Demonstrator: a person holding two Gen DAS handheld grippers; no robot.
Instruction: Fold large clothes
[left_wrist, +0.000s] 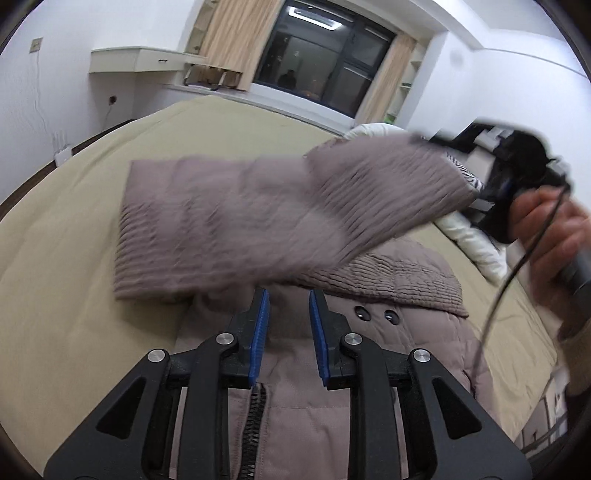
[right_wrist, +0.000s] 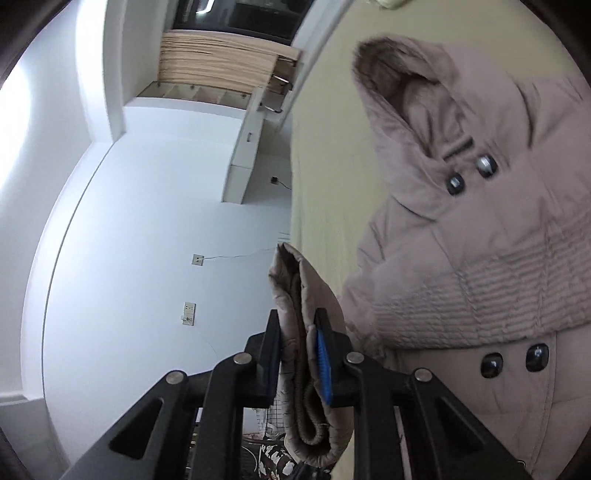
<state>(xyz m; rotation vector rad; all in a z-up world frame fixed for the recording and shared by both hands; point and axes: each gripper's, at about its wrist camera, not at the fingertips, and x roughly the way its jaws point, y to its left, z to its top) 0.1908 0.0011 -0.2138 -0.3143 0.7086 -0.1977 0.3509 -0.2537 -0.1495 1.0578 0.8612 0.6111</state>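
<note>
One garment: a taupe quilted coat (left_wrist: 399, 332) lies spread on the bed (left_wrist: 66, 229), its zipper (left_wrist: 255, 424) running toward the near edge under the left gripper.
Sleeve: one sleeve (left_wrist: 258, 218) is lifted off the bed and stretched across the coat's upper part toward the bed's left side; it is blurred, and its ribbed stitching shows.
Cuff: in the right wrist view the folded cuff end (right_wrist: 306, 369) of the sleeve stands between the right gripper's pads.
Hood: the hood (right_wrist: 406, 96) lies open beyond the collar, toward the far edge of the bed.
Snaps: two dark snaps (left_wrist: 376, 315) sit side by side near the collar; the right wrist view shows a second pair (right_wrist: 513, 362) lower on the front.
Right gripper: the right gripper (right_wrist: 297, 354) is clamped on the sleeve cuff, padding bulging between its blue pads.
Right hand: a hand (left_wrist: 546, 229) holds that tool's handle at the bed's right side, a black cable hanging from it.
Left gripper: the left gripper (left_wrist: 288, 317) hangs over the coat's chest with a narrow gap between its pads and nothing in it.
Pillow: a white pillow (left_wrist: 469, 240) lies by the bed's right edge, behind the sleeve.
Room: a dark window (left_wrist: 325, 59) with beige curtains stands beyond the far edge of the bed.
</note>
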